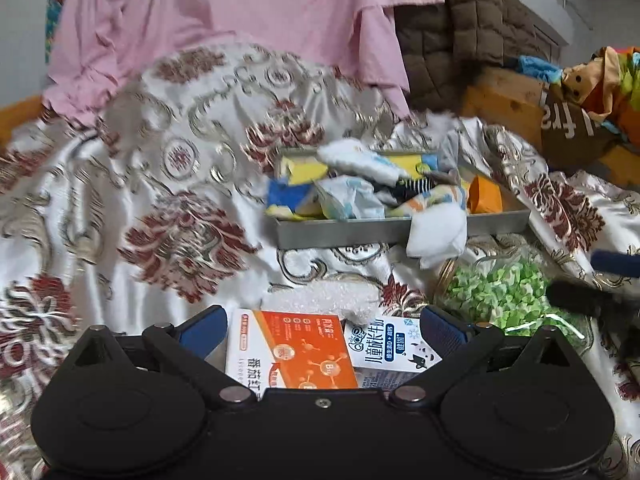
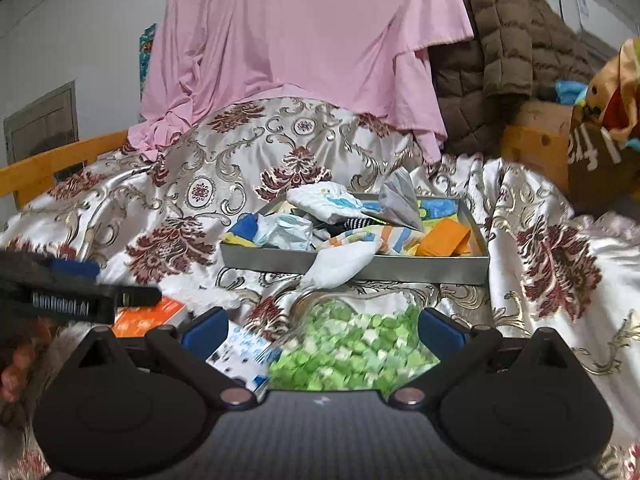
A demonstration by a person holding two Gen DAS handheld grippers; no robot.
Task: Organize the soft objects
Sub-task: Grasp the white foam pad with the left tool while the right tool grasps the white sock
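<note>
A grey metal tray (image 1: pixel 344 232) (image 2: pixel 400 270) sits on the patterned bedspread, holding several soft items: socks, cloths and packets. A white sock (image 1: pixel 438 234) (image 2: pixel 340 264) hangs over the tray's front rim. My left gripper (image 1: pixel 322 330) is open above an orange box (image 1: pixel 292 350) and a white milk carton (image 1: pixel 394 346). My right gripper (image 2: pixel 320 330) is open above a clear bag of green pieces (image 2: pixel 352 350) (image 1: pixel 500 292). Neither gripper holds anything.
A pink sheet (image 2: pixel 304 40) and a brown quilted cover (image 2: pixel 500 52) are draped behind. A wooden bed rail (image 2: pixel 60 160) runs at the left. A brown bag with colourful cloth (image 1: pixel 580 108) stands at the right. The left gripper shows in the right wrist view (image 2: pixel 72 294).
</note>
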